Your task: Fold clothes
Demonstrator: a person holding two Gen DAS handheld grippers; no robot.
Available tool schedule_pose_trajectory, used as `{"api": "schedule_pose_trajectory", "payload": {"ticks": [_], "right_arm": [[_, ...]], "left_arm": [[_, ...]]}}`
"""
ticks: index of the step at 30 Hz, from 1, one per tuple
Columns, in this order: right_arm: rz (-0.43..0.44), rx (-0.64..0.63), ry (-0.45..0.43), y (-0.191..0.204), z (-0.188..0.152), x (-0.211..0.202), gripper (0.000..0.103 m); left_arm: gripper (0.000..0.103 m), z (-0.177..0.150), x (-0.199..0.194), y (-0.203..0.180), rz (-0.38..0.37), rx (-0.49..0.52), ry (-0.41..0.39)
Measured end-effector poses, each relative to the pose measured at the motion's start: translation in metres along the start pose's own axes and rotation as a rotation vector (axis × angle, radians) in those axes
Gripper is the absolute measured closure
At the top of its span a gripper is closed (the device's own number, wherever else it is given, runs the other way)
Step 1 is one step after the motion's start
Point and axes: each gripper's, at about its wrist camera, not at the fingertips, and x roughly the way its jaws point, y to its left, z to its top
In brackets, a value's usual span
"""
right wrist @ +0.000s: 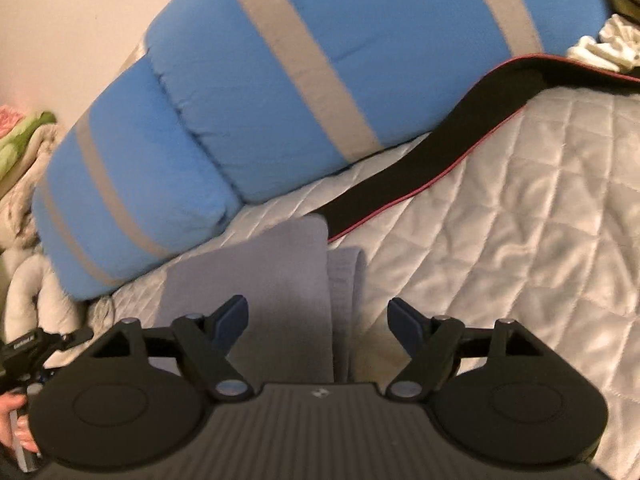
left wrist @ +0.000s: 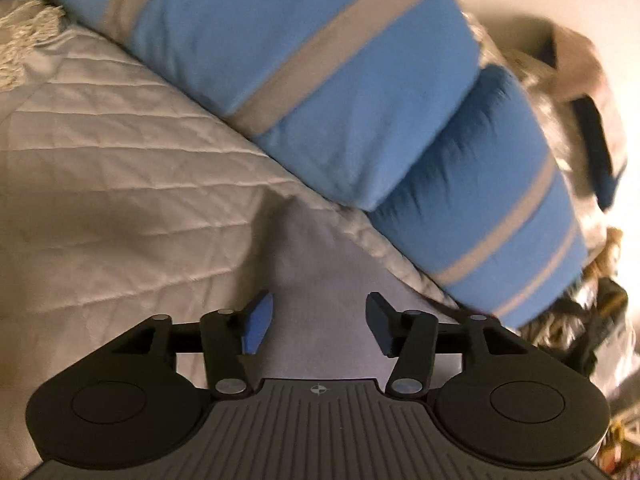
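Note:
A pale grey garment (right wrist: 276, 280) lies folded on the quilted bedspread (right wrist: 520, 220), with a narrower strip of it (right wrist: 346, 280) alongside on the right. My right gripper (right wrist: 318, 308) hovers over it, open, with nothing between its fingers. In the left wrist view the same grey garment (left wrist: 320, 272) lies flat under my left gripper (left wrist: 320, 304), which is open and apart from the cloth. Its near edge is hidden under the gripper body.
Blue pillows with grey stripes (left wrist: 320, 80) (right wrist: 320, 80) lie along the far side of the bed. A black band with red edging (right wrist: 420, 168) runs across the quilt. Cream fringe (left wrist: 24, 40) sits far left. A hand (right wrist: 12, 412) shows at the lower left.

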Motion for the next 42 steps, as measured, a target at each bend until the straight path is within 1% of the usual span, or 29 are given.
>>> {"api": "schedule_pose_trajectory", "payload": {"ticks": [3,6,8,9,11,13,14,16,19,21,24,28,31,33,36,38,40,42], "right_arm": [[-0.013,-0.012,-0.024,-0.001,0.000,-0.002,0.018],[-0.010,-0.012,-0.057,-0.001,0.000,-0.004,0.025],[-0.013,-0.035,-0.094,0.004,-0.001,-0.005,0.042],[-0.024,-0.064,-0.117,0.009,0.001,-0.004,0.049],[-0.044,-0.132,-0.150,0.020,0.005,-0.001,0.072],[-0.059,-0.208,-0.171,0.032,0.008,0.009,0.081],[-0.062,-0.249,-0.179,0.037,0.007,0.015,0.083],[-0.084,-0.332,-0.192,0.049,0.005,0.031,0.086],[-0.133,-0.403,-0.173,0.057,0.004,0.057,0.089],[-0.204,-0.420,-0.140,0.054,0.002,0.075,0.083],[-0.239,-0.413,-0.112,0.043,0.000,0.090,0.081],[-0.228,-0.403,-0.134,0.043,0.000,0.082,0.081],[-0.216,-0.377,-0.160,0.045,-0.001,0.066,0.080],[-0.217,-0.387,-0.159,0.049,-0.007,0.054,0.080],[-0.218,-0.423,-0.131,0.057,-0.023,0.043,0.089],[-0.229,-0.449,-0.099,0.060,-0.035,0.042,0.091],[-0.243,-0.452,-0.121,0.060,-0.043,0.041,0.090],[-0.222,-0.436,-0.148,0.063,-0.045,0.031,0.090]], "left_arm": [[0.051,-0.002,0.003,-0.001,0.030,-0.006,0.006],[0.051,-0.006,0.008,-0.007,0.047,0.023,0.024],[0.051,-0.009,0.008,-0.010,0.061,0.043,0.025],[0.051,-0.010,0.007,-0.010,0.064,0.050,0.022],[0.051,-0.013,0.006,-0.014,0.065,0.060,0.018],[0.051,-0.015,0.004,-0.018,0.065,0.073,0.014],[0.051,-0.016,0.005,-0.019,0.065,0.080,0.015],[0.051,-0.017,0.007,-0.021,0.064,0.092,0.017],[0.051,-0.017,0.011,-0.014,0.022,0.032,0.041],[0.051,-0.017,0.013,-0.011,0.030,0.023,0.043],[0.051,-0.017,0.014,-0.009,0.057,0.037,0.037],[0.051,-0.018,0.013,-0.008,0.069,0.037,0.029],[0.051,-0.018,0.013,-0.008,0.079,0.037,0.023],[0.051,-0.019,0.011,-0.009,0.081,0.041,0.018],[0.051,-0.023,0.005,-0.017,0.071,0.065,0.014],[0.051,-0.027,0.001,-0.023,0.065,0.092,0.004],[0.051,-0.032,-0.002,-0.029,0.062,0.119,-0.003],[0.051,-0.040,-0.006,-0.035,0.061,0.146,-0.004]]}}
